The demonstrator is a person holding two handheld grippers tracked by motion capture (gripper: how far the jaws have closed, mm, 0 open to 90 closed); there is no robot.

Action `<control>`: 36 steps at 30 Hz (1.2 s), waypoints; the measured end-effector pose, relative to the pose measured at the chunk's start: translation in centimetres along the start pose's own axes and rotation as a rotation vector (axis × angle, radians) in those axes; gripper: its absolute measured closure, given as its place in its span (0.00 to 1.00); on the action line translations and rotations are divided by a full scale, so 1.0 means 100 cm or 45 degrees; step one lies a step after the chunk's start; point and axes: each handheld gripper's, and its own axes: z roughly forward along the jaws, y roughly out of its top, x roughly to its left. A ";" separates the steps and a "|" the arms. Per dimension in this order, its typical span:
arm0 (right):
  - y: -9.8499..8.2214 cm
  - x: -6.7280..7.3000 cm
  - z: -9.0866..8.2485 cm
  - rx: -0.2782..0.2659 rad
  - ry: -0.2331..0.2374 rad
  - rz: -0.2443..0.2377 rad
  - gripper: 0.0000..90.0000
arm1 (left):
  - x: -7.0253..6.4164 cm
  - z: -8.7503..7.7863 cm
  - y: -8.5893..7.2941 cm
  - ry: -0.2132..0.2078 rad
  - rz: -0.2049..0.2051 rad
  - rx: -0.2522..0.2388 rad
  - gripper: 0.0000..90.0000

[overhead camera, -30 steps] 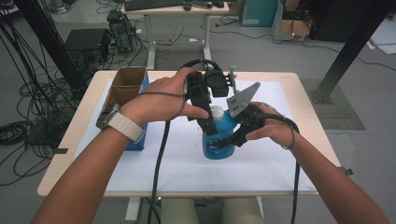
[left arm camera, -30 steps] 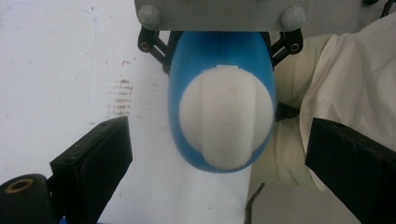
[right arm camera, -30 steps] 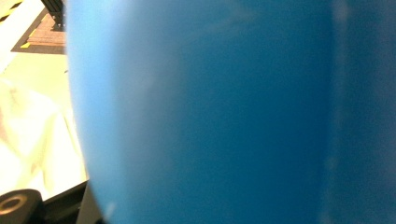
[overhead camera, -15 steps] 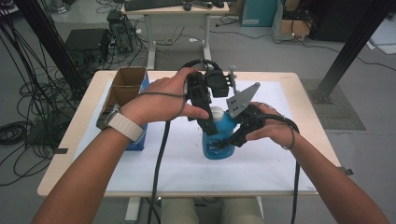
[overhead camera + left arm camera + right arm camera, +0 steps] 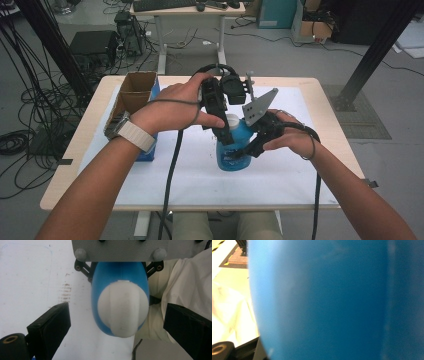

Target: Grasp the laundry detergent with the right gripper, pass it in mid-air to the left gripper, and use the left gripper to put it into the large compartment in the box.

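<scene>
The blue bottle stands upright mid-table, unmoved this last second. My right tongs stay clamped on its body; my left tongs hang open over the white cap, so uncapping hasn't begun.

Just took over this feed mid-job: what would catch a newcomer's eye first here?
A blue bottle with a white cap stands upright mid-table on the white sheet. The right gripper clamps its body from the side, while the left gripper hangs above the cap, jaws open on either side. An open cardboard box sits at the table's left edge.
</scene>
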 end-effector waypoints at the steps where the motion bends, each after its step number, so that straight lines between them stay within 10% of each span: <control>1: 0.000 0.000 0.001 0.000 -0.004 -0.007 0.47 | 0.000 0.000 0.000 0.001 0.001 0.002 0.08; 27: 0.007 0.008 -0.003 -0.025 -0.026 0.003 0.47 | -0.003 0.022 0.013 -0.053 0.022 0.010 0.20; 36: 0.007 0.012 -0.004 0.012 0.000 0.044 0.48 | -0.005 0.023 0.013 -0.070 0.073 0.029 0.40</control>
